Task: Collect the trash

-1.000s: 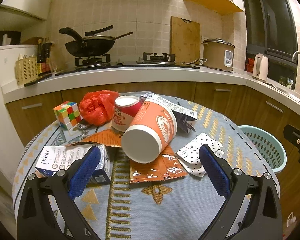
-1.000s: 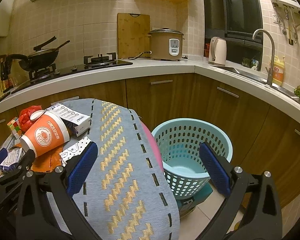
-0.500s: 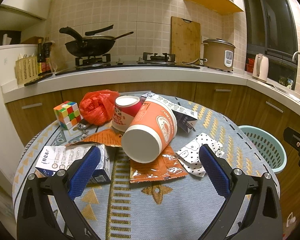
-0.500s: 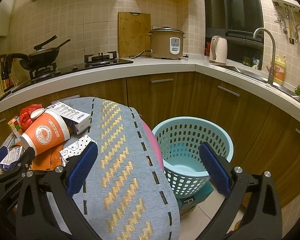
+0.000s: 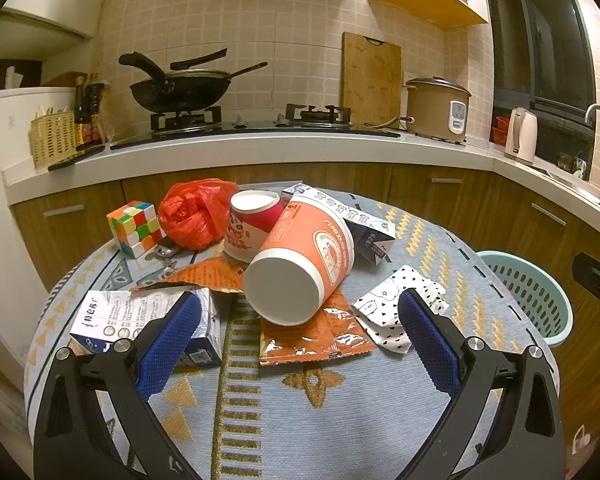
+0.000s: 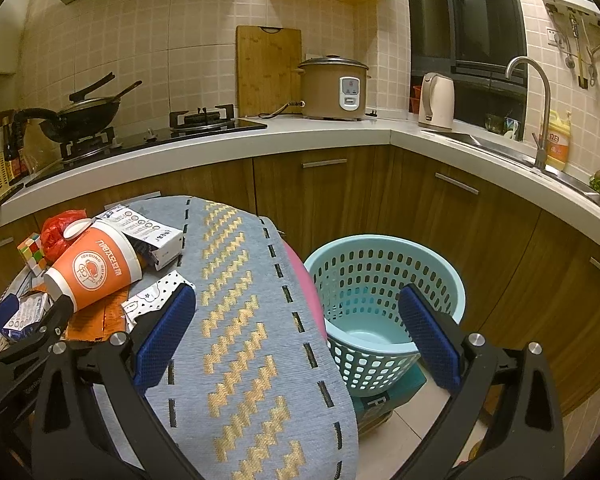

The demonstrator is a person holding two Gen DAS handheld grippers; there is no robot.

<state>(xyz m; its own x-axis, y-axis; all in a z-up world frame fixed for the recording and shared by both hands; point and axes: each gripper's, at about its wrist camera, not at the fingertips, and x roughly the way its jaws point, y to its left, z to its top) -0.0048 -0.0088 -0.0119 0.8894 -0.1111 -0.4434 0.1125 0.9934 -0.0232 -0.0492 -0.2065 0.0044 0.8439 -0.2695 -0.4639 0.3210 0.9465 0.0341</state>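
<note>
we hold the left gripper (image 5: 296, 336) wide before the tipped orange cup (image 5: 300, 270), judging it first, with the right gripper (image 6: 296, 332) spread empty beside the basket (image 6: 384, 304).

The left tongs (image 5: 296, 334) hang wide apart and empty above the cloth-covered worktop (image 5: 340, 412), their blue pads (image 5: 168, 344) flanking a heap of litter. An orange paper cup (image 5: 304, 268) lies tipped on an orange foil wrapper (image 5: 320, 336), with a red cup (image 5: 250, 226), red plastic bag (image 5: 196, 212) and puzzle cube (image 5: 134, 228) behind. A white carton (image 5: 140, 320) sits left, crumpled patterned paper (image 5: 392, 308) right, and a teal basket (image 5: 528, 296) beyond the edge.
</note>
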